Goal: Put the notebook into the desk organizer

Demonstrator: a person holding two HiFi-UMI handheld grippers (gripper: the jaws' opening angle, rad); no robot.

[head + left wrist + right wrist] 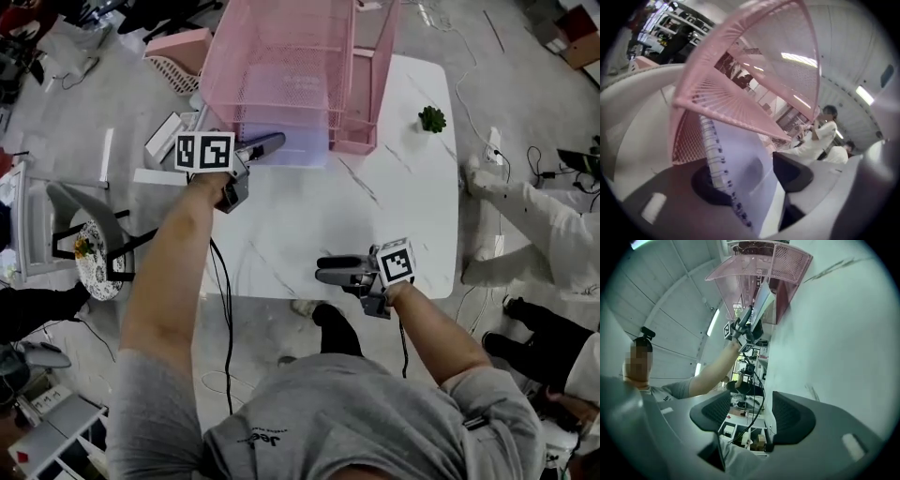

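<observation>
At the left of the head view, the left gripper point(274, 142) reaches toward the upper middle of the frame on an outstretched bare arm. Its tips are at the open front of the pink wire-mesh desk organizer point(281, 56), which stands at the far end of the white marble-patterned table point(309, 216). The lavender spiral-bound notebook point(305, 155) lies flat in the organizer's bottom tier, with its near edge sticking out toward the gripper.

In the left gripper view the notebook point(740, 159) stands between the two dark pads point(794, 171). The jaws are about half open. The wire spine runs along the left-hand pad, and a sliver of white shows between the cover and the right-hand pad, so the pads do not clamp it.

Lower and right of centre in the head view, the right gripper point(323, 270) hovers over the near table edge, pointing left. Its own view shows the pads point(792, 416) well apart with nothing between them.

A small green plant point(432, 118) sits near the table's upper right corner. A person in white clothes point(553, 225) is at the right edge.
</observation>
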